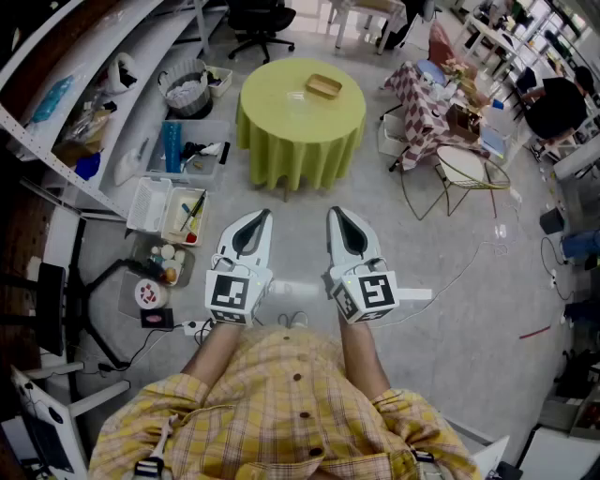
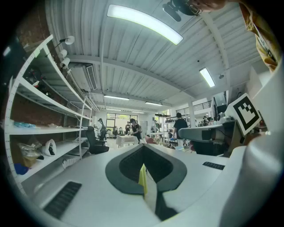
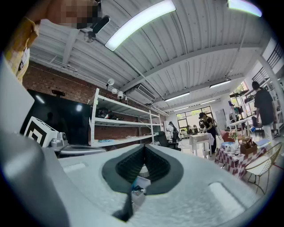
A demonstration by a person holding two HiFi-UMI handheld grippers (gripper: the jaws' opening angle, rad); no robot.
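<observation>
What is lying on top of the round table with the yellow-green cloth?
A small tan tray lies on the round table, toward its far side. Whether the tray holds anything is too small to tell. The cloth covers everything beneath the tabletop.

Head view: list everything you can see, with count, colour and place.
round table: one, yellow-green cloth, on the floor ahead of both grippers
tray: one, tan, on the round table
office chair: one, black, beyond the table
checked table: one, red and white, upper right, cluttered
wire chair: one, gold frame, right of the round table
floor bins: several, clear, left, beside the shelves
shelves: one unit, white, far left
shirt: one, yellow plaid, bottom
left gripper: one, white, jaws together, empty
right gripper: one, white, jaws together, empty
</observation>
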